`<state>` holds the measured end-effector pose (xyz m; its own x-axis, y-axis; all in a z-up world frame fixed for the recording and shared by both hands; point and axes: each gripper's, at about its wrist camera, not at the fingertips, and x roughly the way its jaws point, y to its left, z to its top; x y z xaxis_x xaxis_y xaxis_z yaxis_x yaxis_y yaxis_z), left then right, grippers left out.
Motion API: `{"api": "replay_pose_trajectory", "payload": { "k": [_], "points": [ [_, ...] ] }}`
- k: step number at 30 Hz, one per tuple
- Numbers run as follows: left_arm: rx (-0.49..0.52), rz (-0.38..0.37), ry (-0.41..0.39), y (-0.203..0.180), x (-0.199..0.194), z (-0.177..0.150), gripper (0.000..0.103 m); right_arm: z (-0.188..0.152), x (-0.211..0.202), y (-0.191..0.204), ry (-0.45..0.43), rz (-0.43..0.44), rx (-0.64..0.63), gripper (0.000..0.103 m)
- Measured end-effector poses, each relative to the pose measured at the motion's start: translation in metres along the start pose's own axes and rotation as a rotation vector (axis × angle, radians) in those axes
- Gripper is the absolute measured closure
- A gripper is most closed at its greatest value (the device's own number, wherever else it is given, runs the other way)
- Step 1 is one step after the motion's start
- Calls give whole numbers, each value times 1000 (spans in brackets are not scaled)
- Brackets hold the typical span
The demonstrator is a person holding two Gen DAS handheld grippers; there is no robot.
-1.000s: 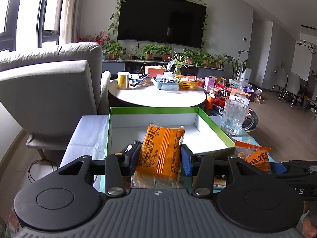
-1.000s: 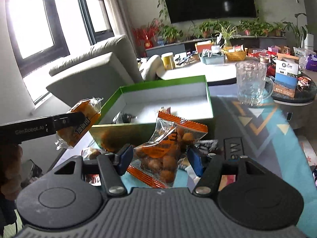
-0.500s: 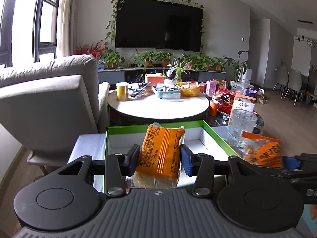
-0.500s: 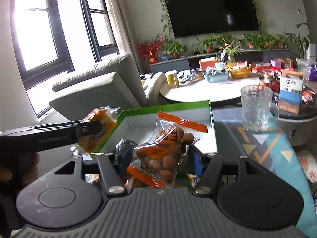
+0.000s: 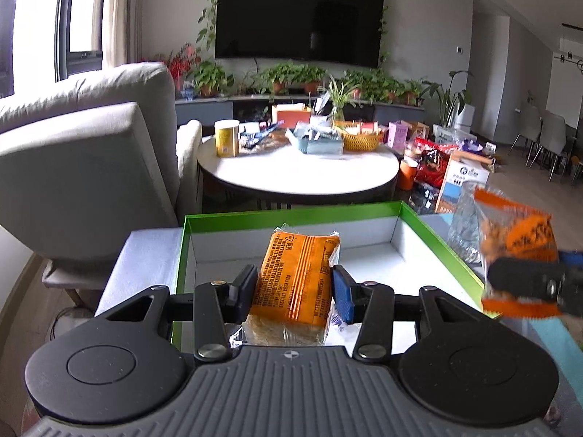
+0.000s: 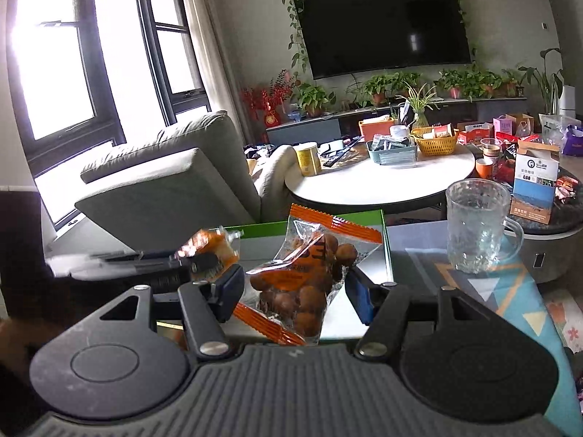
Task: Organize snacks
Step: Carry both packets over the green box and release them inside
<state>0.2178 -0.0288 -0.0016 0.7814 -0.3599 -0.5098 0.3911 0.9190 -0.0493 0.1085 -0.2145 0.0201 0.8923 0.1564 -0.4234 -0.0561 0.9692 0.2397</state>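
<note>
You have both snacks lifted over the green box [image 5: 291, 215]: left gripper [image 5: 295, 287] clamped on the cake pack [image 5: 297, 276], right gripper [image 6: 293, 289] on the nut bag [image 6: 309, 273] (neither dropped in yet).

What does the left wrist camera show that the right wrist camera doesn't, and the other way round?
Only the left wrist view shows the printed face of the orange cake packet, clamped in the left gripper, and most of the green box's white floor.

Only the right wrist view shows the clear bag of brown round snacks close up in the right gripper, the whole glass mug and the tall windows.

Both show both snack packs, the box, the grey sofa, the round white table and the television.
</note>
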Motion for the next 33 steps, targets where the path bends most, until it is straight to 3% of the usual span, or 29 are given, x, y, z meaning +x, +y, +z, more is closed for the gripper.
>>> {"api": "replay_pose_trajectory", "payload": {
  "k": [12,14,16,25,33],
  "points": [
    [-24,-28,26,7,29,0,61,8,36,0,27,-1,-10,60],
    [-36,-35,32,8,32,0,57,9,38,-1,27,-6,-10,60],
    [-46,-35,28,9,31,-1,52,10,39,-2,28,-7,-8,60],
    [-54,-18,2,9,20,-2,51,9,51,-2,43,-20,-1,60],
    [-60,-6,-21,12,7,-7,51,0,73,-2,109,-71,-8,59]
  ]
}}
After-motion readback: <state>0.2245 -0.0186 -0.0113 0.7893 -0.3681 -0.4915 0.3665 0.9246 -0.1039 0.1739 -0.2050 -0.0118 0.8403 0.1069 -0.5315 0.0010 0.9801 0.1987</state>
